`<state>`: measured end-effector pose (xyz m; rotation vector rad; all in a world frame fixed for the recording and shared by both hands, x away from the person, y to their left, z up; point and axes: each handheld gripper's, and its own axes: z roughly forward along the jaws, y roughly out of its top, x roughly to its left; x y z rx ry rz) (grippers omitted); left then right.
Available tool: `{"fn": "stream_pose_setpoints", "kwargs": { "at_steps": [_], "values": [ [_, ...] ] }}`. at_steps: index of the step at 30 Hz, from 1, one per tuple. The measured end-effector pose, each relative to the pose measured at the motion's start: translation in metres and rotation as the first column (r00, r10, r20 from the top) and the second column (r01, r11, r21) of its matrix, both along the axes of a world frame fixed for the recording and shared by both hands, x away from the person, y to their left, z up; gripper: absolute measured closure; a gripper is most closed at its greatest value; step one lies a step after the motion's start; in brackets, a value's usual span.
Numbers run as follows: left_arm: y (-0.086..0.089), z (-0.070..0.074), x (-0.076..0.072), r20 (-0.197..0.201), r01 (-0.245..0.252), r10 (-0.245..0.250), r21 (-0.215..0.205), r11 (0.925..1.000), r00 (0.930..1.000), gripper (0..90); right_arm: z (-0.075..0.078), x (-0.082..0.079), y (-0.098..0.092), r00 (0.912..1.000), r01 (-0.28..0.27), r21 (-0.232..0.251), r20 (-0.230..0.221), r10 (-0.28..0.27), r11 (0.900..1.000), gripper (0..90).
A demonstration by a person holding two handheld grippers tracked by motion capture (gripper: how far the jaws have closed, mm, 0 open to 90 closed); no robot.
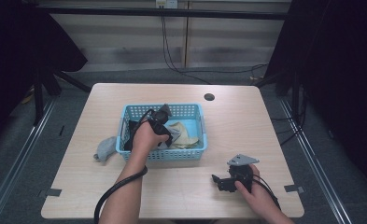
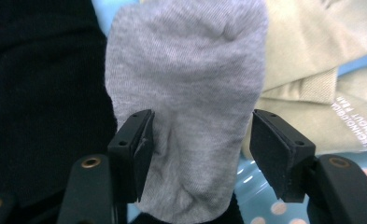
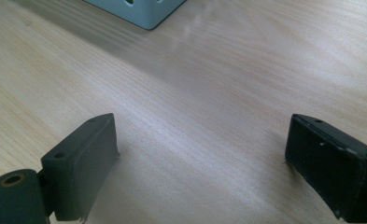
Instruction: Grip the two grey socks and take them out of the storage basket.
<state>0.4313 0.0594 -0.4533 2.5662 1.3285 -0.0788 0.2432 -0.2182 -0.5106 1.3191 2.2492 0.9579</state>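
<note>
A grey sock (image 2: 186,93) lies in the blue basket (image 1: 195,154) beside black fabric (image 2: 41,93) and beige cloth (image 2: 312,70), between the jaws of the left hand-held gripper (image 2: 200,149); the jaws are parted, one pad touching, the other clear. The right hand-held gripper (image 3: 200,158) rests released on the bench (image 3: 195,93).

Lighting: dim, table (image 1: 246,135) evenly lit from above | Surroundings: dark | Glare: streaks on wood, right gripper view | Focus: near jaws soft, both gripper views
</note>
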Motion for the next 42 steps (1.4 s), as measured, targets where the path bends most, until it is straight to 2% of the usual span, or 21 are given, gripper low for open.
{"fn": "stream_pose_setpoints", "kwargs": {
  "at_steps": [2, 3, 8, 10, 12, 14, 18, 20, 21, 23, 26, 27, 28, 29, 32, 37, 42],
  "values": [
    [0.001, 0.002, 0.0, 0.018, -0.006, 0.006, -0.004, 1.0, 0.9998, 40.7, 0.0, 0.0, 0.0, 1.0, 0.0, 0.0, 0.0, 0.0, 1.0, 8.8],
    [0.004, 0.004, 0.0, 0.02, -0.01, 0.01, -0.018, 0.9998, 0.9997, 40.6, 0.0, 0.0, 0.0, 1.0, 0.0, 0.0, 0.0, 0.0, 1.0, 8.8],
    [0.014, 0.013, 0.0, 0.035, -0.038, 0.039, -0.011, 0.9992, 0.9986, 39.4, 0.0, 0.0, 0.0, 1.0, 0.0, 0.0, 0.0, 0.0, 1.0, 8.8],
    [0.016, 0.012, 0.001, 0.035, -0.039, 0.039, -0.009, 0.9992, 0.9986, 39.0, 0.0, 0.0, 0.0, 1.0, 0.0, 0.0, 0.0, 0.0, 1.0, 8.8],
    [0.019, 0.007, 0.0, 0.014, -0.043, 0.043, -0.021, 0.9989, 0.999, 38.9, 0.0, 0.0, 0.0, 1.0, 0.0, 0.0, 0.0, 0.0, 1.0, 8.8],
    [0.019, 0.003, 0.001, -0.001, -0.035, 0.035, -0.009, 0.9993, 0.9994, 39.3, 0.0, 0.0, 0.0, 1.0, 0.0, 0.0, 0.0, 0.0, 1.0, 8.8],
    [0.018, -0.001, 0.001, -0.022, -0.042, 0.042, -0.033, 0.9985, 0.9989, 49.8, 0.0, 0.0, 0.0, 1.0, 0.0, 0.0, 0.0, 0.0, 1.0, 8.8],
    [0.016, -0.004, 0.001, -0.031, -0.033, 0.033, -0.013, 0.9994, 0.999, 54.7, 0.0, 0.0, 0.0, 1.0, 0.0, 0.0, 0.0, 0.0, 1.0, 8.8],
    [0.016, -0.005, 0.001, -0.038, -0.029, 0.029, -0.006, 0.9995, 0.9989, 60.4, 0.0, 0.0, 0.0, 1.0, 0.0, 0.0, 0.0, 0.0, 1.0, 8.8],
    [0.016, -0.005, 0.001, -0.032, -0.007, 0.007, 0.004, 1.0, 0.9995, 65.6, 0.0, 0.0, 0.0, 1.0, 0.0, 0.0, 0.0, 0.0, 1.0, 8.8],
    [0.015, -0.003, 0.001, -0.041, 0.002, -0.002, -0.002, 1.0, 0.9992, 79.1, 0.0, 0.0, 0.0, 1.0, 0.0, 0.0, 0.0, 0.0, 1.0, 8.8],
    [0.014, -0.002, 0.002, -0.038, 0.011, -0.01, 0.009, 0.9999, 0.9992, 79.1, 0.0, 0.0, 0.0, 1.0, 0.0, 0.0, 0.0, 0.0, 1.0, 8.8],
    [0.014, 0.0, 0.002, -0.044, 0.021, -0.02, 0.011, 0.9997, 0.9988, 83.9, 0.0, 0.0, 0.0, 1.0, 0.0, 0.0, 0.0, 0.0, 1.0, 8.8],
    [0.013, 0.004, 0.002, -0.032, 0.03, -0.029, 0.022, 0.9993, 0.9991, 88.6, 0.0, 0.0, 0.0, 1.0, 0.0, 0.0, 0.0, 0.0, 1.0, 8.8],
    [0.012, 0.011, 0.003, -0.037, 0.033, -0.032, 0.037, 0.9988, 0.9988, 89.0, 0.0, 0.0, 0.0, 1.0, 0.0, 0.0, 0.0, 0.0, 1.0, 8.8],
    [0.013, 0.022, 0.004, -0.022, 0.052, -0.051, 0.045, 0.9976, 0.9984, 89.2, 0.0, 0.0, 0.0, 1.0, 0.0, 0.0, 0.0, 0.0, 1.0, 8.8],
    [0.015, 0.041, 0.007, 0.001, 0.064, -0.064, 0.043, 0.997, 0.9979, 89.3, 0.0, 0.0, 0.0, 1.0, 0.002, 0.001, 0.003, -0.002, 1.0, 8.8]
  ]
}}
